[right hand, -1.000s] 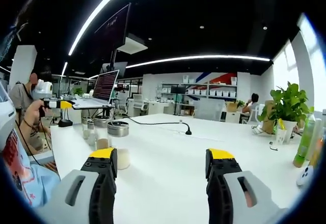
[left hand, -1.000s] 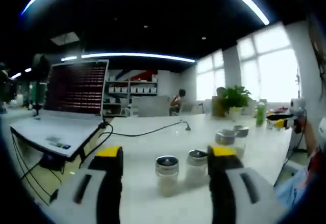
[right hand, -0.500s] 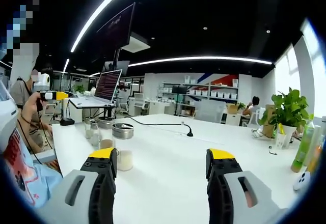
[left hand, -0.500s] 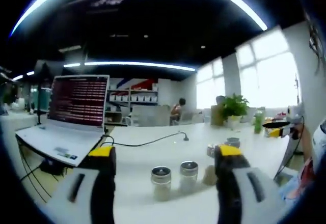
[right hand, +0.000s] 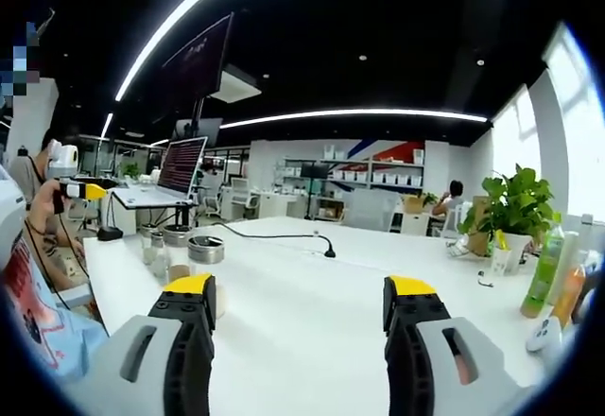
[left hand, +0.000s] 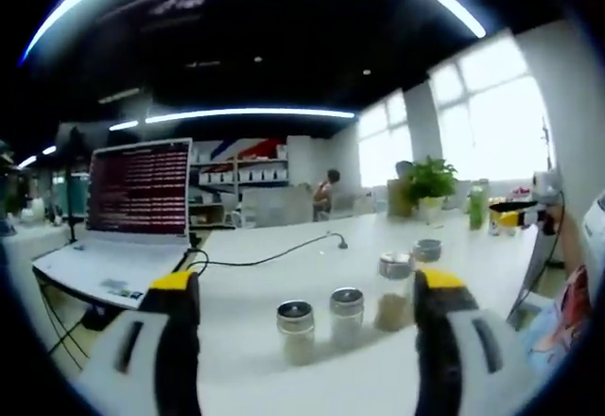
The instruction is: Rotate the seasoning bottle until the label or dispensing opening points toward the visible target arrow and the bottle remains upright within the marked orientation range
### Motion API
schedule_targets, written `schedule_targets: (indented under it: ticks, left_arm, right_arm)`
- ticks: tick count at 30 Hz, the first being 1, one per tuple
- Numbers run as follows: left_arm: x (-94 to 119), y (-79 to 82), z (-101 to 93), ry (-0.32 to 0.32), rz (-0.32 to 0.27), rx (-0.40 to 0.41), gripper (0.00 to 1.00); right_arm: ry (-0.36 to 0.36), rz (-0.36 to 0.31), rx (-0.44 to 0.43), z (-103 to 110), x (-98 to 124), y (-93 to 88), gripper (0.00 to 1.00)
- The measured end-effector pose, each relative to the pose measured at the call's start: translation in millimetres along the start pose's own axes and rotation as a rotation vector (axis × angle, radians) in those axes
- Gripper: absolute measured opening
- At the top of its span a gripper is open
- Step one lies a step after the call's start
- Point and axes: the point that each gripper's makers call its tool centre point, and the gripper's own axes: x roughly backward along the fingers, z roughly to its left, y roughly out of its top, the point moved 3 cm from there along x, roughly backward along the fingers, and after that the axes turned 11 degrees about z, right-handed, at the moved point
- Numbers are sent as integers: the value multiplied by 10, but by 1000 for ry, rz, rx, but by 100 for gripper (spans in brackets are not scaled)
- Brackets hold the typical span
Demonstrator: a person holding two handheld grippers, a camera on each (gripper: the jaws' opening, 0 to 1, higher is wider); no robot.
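Three glass seasoning bottles with metal lids stand upright in a row on the white table: the near one [left hand: 296,332], the middle one [left hand: 346,315] and the taller one [left hand: 393,292]. My left gripper [left hand: 307,284] is open, its yellow-tipped jaws spread wide on either side of the row, short of the bottles and touching none. In the right gripper view the same bottles [right hand: 173,256] are small at the far left. My right gripper [right hand: 301,288] is open over bare table [right hand: 312,321], nothing between its jaws.
An open laptop [left hand: 132,203] stands at the left with a black cable [left hand: 284,251] trailing from it. A round metal tin [right hand: 205,249] sits by the bottles. A potted plant [right hand: 510,213] and a green bottle [right hand: 542,269] stand at the far right.
The left camera has drawn back, so the bottles look smaller and farther, and its jaws stand wider apart. The right camera has panned a little. No bottle has moved.
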Motion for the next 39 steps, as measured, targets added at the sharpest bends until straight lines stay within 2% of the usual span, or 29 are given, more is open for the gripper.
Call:
schedule_targets:
  ticks: [4, 11, 16, 23, 29, 39]
  left_arm:
    - [31, 64, -8, 1, -32, 6, 100]
    - [31, 43, -8, 25, -20, -12, 100]
    - [54, 28, -55, 2, -12, -13, 100]
    - [31, 10, -117, 9, 9, -31, 100]
    - [22, 48, -188, -26, -4, -30, 100]
    - [-5, 6, -262, -85, 9, -10, 100]
  right_arm:
    - [-16, -7, -1, -42, 22, 14, 75]
    - [1, 2, -12, -37, 51, -17, 76]
    - [-9, 4, -13, -60, 93, -24, 77]
    - [-13, 5, -17, -124, 123, -36, 77]
    - [-16, 8, -22, -159, 91, -38, 77]
    - [-13, 16, 1, -97, 69, -32, 76]
